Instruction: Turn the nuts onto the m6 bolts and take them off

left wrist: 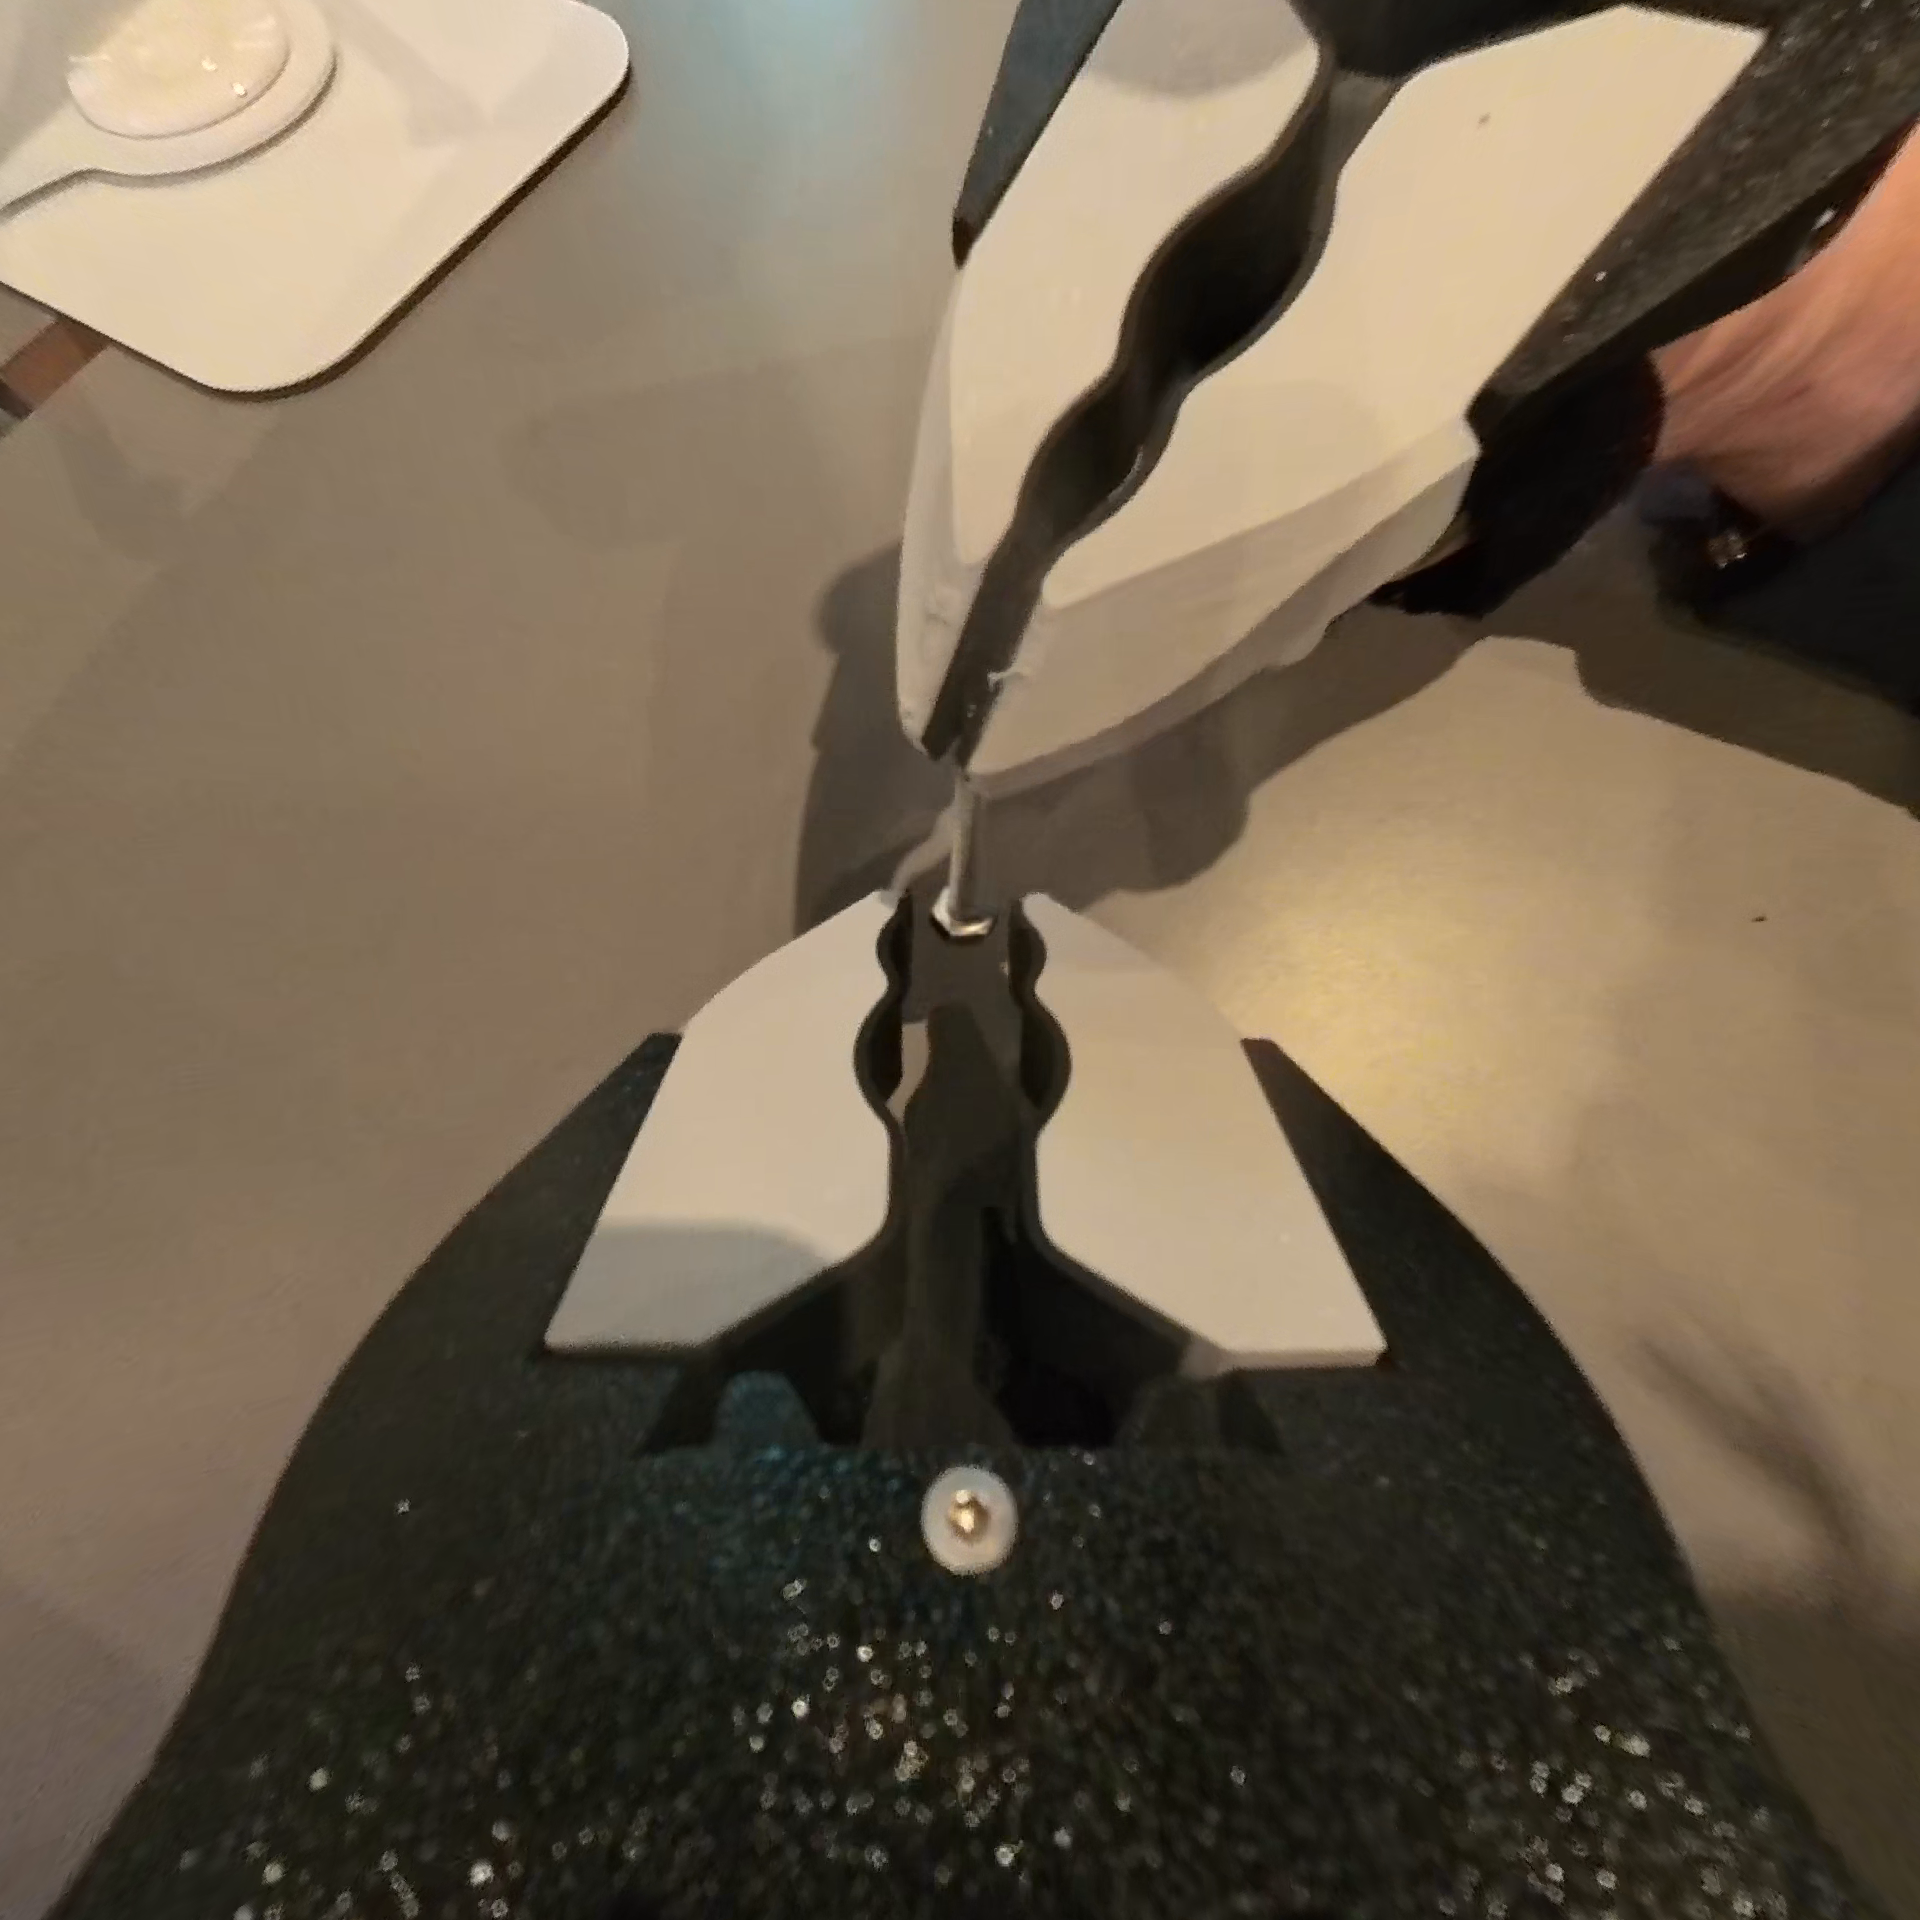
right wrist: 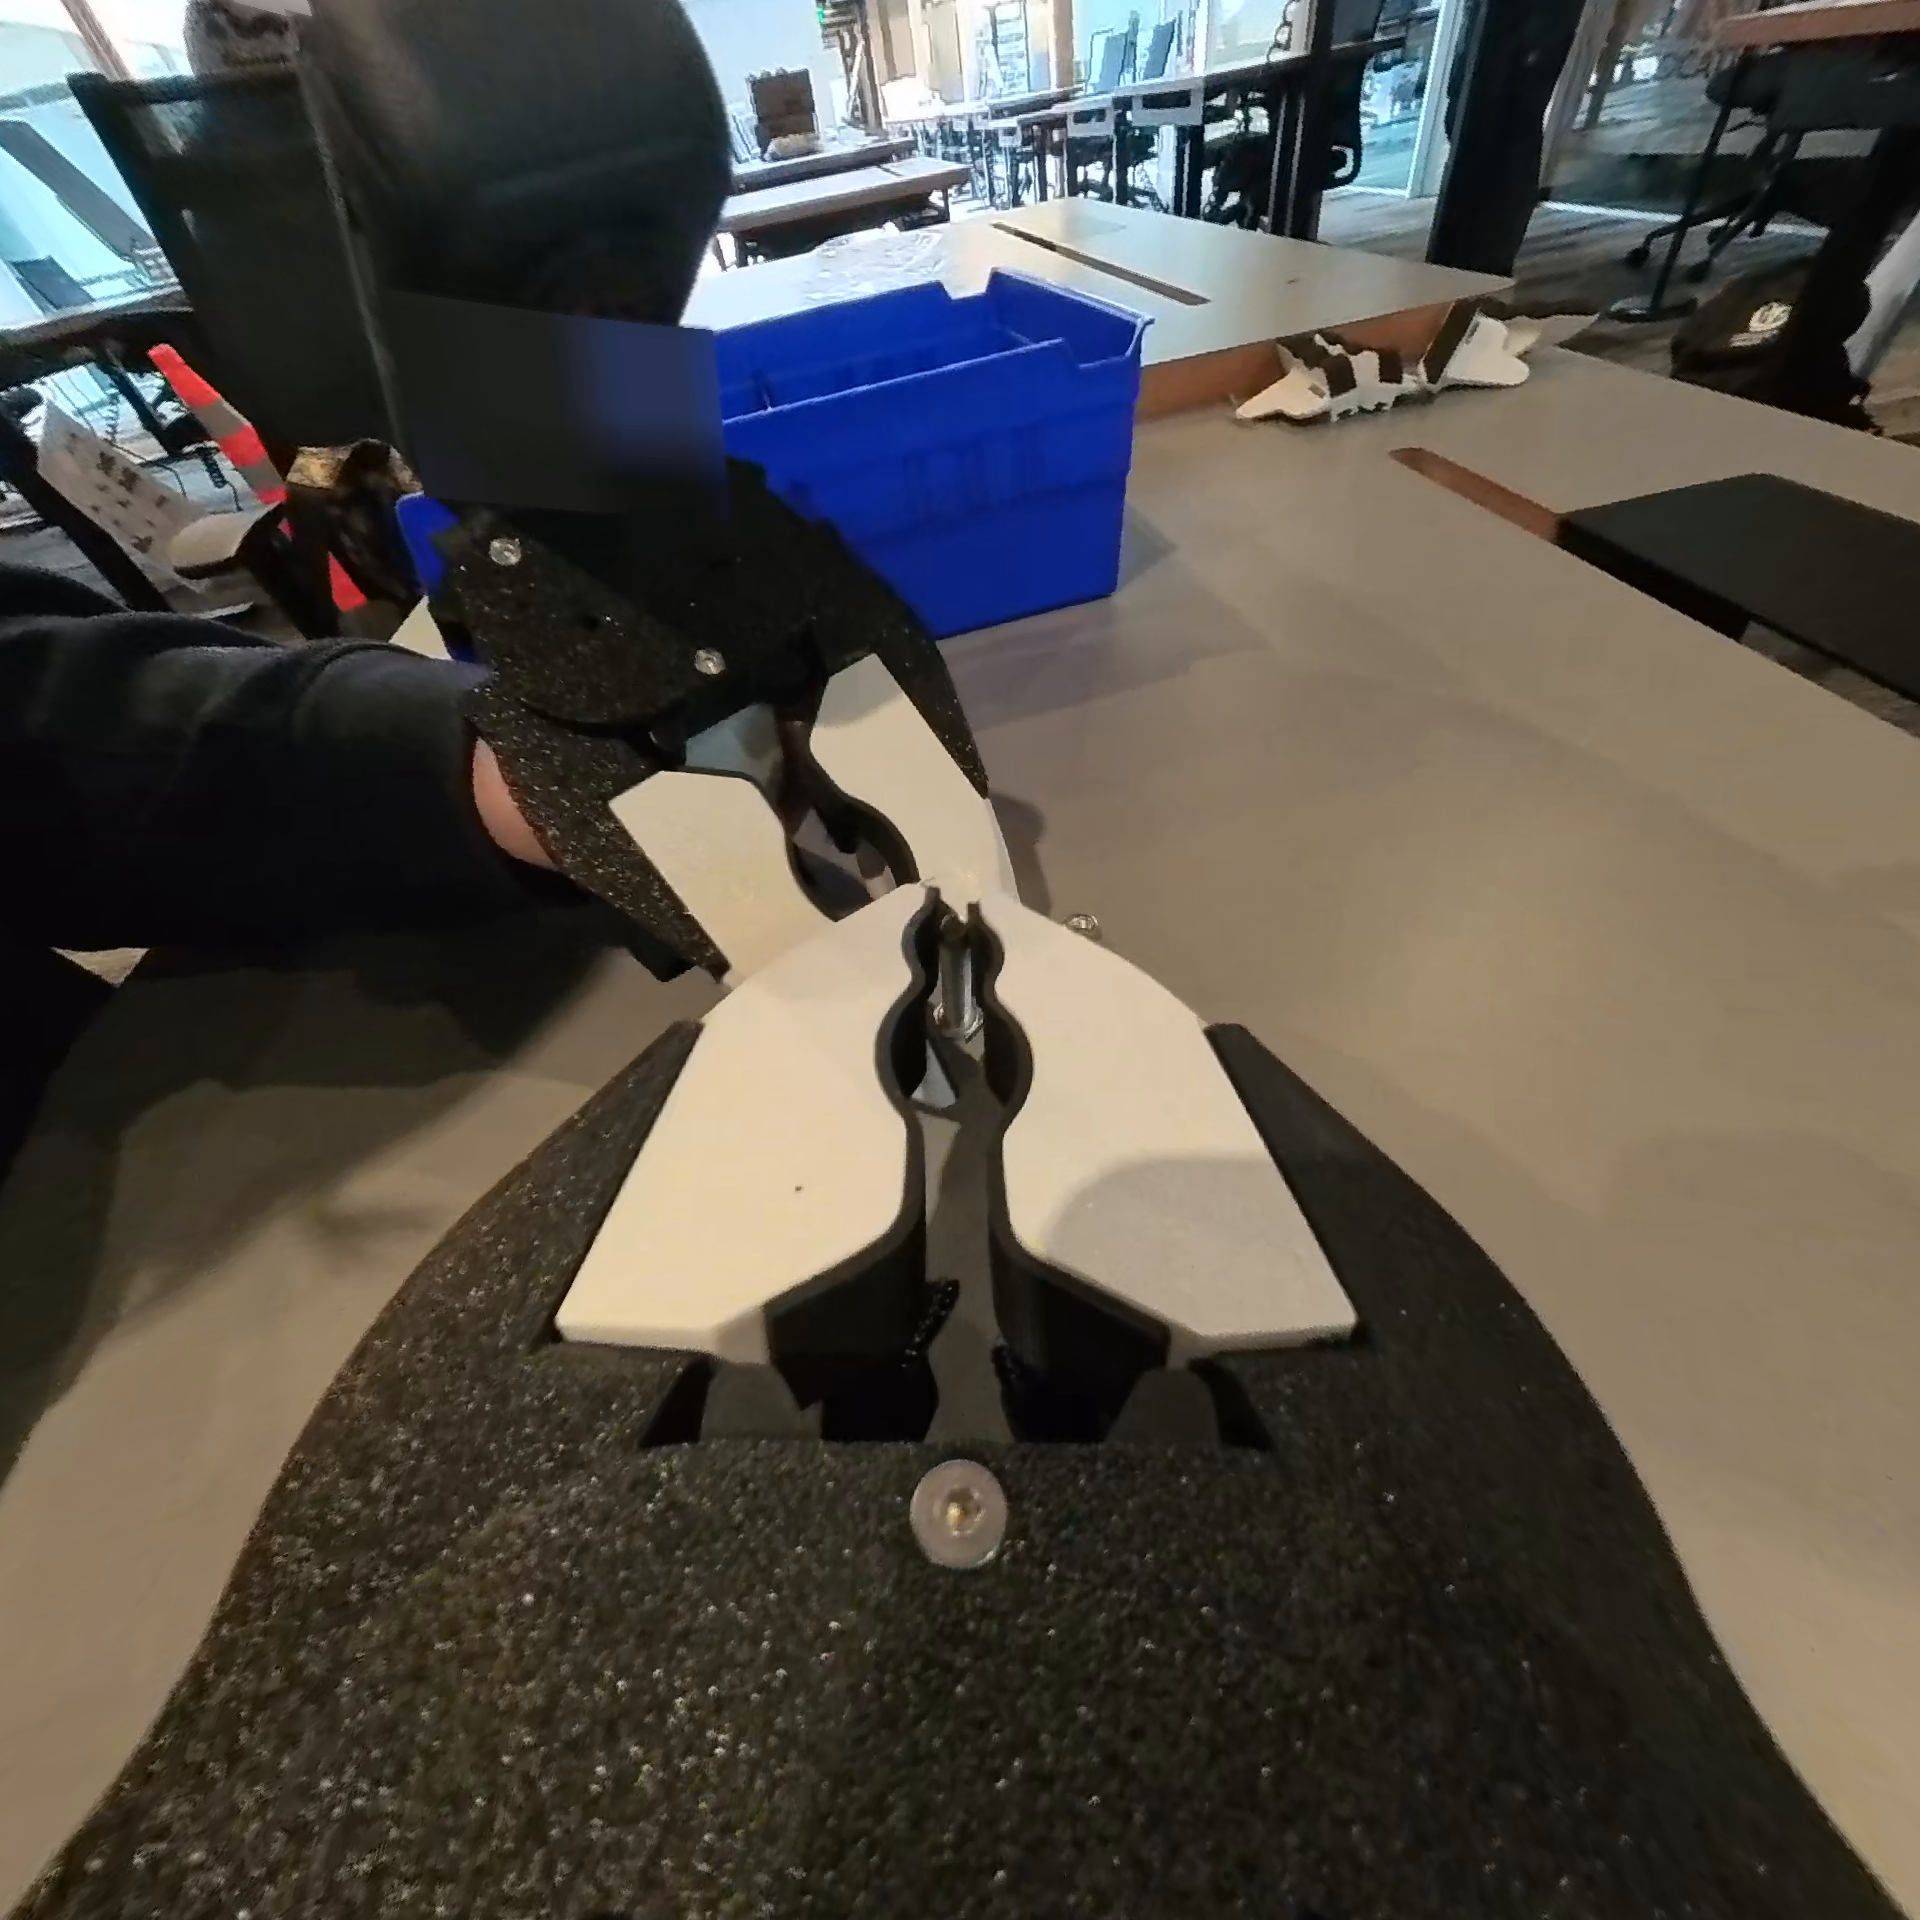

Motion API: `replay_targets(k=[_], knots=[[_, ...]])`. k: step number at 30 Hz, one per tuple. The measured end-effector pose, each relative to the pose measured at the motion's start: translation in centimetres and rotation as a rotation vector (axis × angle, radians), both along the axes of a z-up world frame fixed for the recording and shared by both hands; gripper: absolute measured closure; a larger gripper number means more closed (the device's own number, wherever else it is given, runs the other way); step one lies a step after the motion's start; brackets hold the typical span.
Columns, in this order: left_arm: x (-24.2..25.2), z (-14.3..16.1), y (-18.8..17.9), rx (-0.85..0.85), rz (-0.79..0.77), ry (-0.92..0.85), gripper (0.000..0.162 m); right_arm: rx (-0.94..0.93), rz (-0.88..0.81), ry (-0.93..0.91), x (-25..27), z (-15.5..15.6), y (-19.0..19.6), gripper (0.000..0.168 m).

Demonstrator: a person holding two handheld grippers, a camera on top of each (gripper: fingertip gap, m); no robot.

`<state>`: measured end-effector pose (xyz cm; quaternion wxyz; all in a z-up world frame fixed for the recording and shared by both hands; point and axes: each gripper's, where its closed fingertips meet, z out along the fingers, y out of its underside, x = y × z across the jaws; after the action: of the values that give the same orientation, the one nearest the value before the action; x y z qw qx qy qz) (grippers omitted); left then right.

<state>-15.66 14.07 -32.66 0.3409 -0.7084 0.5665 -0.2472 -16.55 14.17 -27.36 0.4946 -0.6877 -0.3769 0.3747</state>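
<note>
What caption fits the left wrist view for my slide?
Left gripper pinches the nut while the right gripper holds the bolt above a grey table.

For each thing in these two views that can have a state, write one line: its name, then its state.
Left gripper: shut on the nut.
Right gripper: shut on the bolt.
Nut: on the bolt's thread, held at the fingertips.
Bolt: spans the gap between both grippers, off the table.
Blue bin: upright, open-topped; contents cannot be seen.
Spare nut: lying loose on the table.

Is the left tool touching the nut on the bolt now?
Touching. In the left wrist view the left tool closes its tips on the nut, which sits on the bolt.
</note>
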Motion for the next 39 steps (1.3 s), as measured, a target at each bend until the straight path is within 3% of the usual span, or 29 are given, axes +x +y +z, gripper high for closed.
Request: replay_targets(k=[11, 15, 21, 29, 35, 39], knots=[[-1.0, 0.2, 0.7, 0.034, 0.056, -0.001, 0.151, 0.02, -0.038, -0.013, 0.1, -0.2, 0.5, 0.162], [-4.1, 0.9, 3.0, 0.07, 0.238, -0.018, 0.151, 0.031, -0.174, -0.159, 1.2, -1.9, 2.2, 0.155], [-7.3, 1.7, 4.4, 0.103, 0.376, -0.061, 0.152, -0.032, -0.217, -0.396, -1.8, -5.1, 3.2, 0.15], [-8.8, 2.1, 3.8, 0.13, 0.388, -0.087, 0.152, -0.096, -0.284, -0.519, -3.7, -7.0, 5.0, 0.147], [-9.0, 2.6, 3.8, 0.106, 0.402, -0.113, 0.152, -0.112, -0.284, -0.526, -3.9, -7.1, 5.1, 0.157], [-6.8, 3.7, 4.4, 0.099, 0.379, -0.183, 0.152, -0.042, -0.386, -0.482, -1.7, -5.6, 5.9, 0.157]])
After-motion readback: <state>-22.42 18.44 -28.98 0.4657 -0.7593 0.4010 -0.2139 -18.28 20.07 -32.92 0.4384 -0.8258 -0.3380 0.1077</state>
